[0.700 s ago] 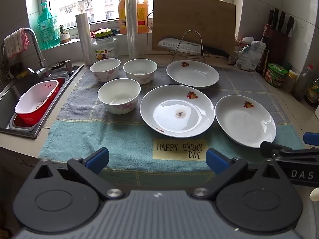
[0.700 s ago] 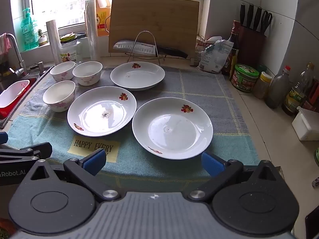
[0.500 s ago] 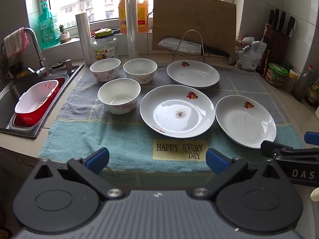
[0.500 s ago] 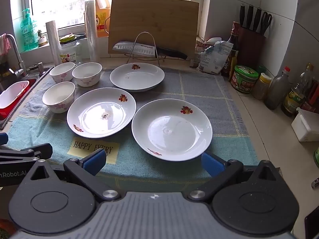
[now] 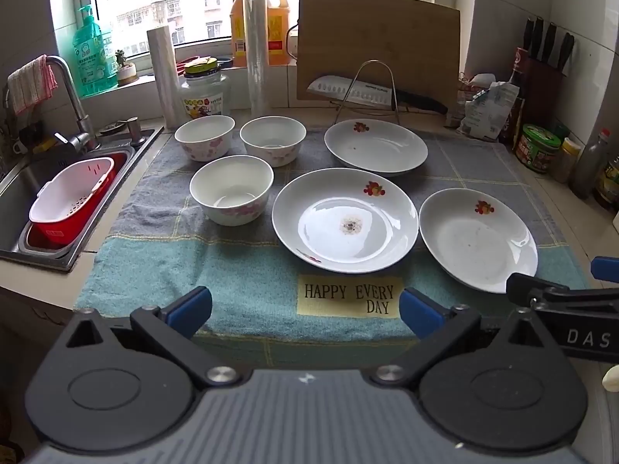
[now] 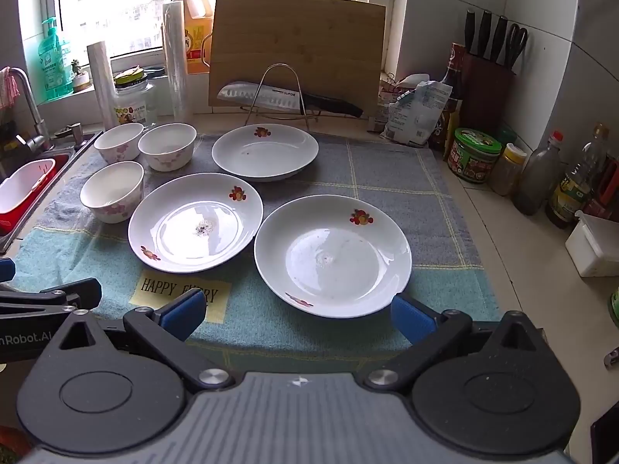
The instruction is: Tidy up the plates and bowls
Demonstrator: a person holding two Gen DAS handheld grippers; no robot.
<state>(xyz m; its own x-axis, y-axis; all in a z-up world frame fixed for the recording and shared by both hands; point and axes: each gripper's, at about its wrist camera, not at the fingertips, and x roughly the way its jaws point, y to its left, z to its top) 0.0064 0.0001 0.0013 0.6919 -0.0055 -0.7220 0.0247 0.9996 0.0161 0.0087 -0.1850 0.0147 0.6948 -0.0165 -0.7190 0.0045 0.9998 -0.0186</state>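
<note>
Plates and bowls sit spread out, unstacked, on a checked towel [image 5: 162, 255] covering the worktop.

Left wrist view: the left gripper [image 5: 305, 309] hangs over the towel's near edge, jaws spread wide with nothing between them. The middle plate [image 5: 345, 219] lies at twelve o'clock from the jaws, the nearest dish. The near bowl [image 5: 231, 189] sits at eleven o'clock, two more bowls [image 5: 240, 137] behind it. A second plate [image 5: 478, 239] lies at two o'clock, a third plate [image 5: 376, 147] at the far end.

Right wrist view: the right gripper [image 6: 298, 311] also has its jaws wide and empty. The nearest plate [image 6: 332, 255] lies at twelve o'clock, its rim just beyond the fingertips. The middle plate [image 6: 195, 222] is at eleven o'clock.

Judging by this, the right hand is nearer the right-side plate, the left hand nearer the bowls.
</note>
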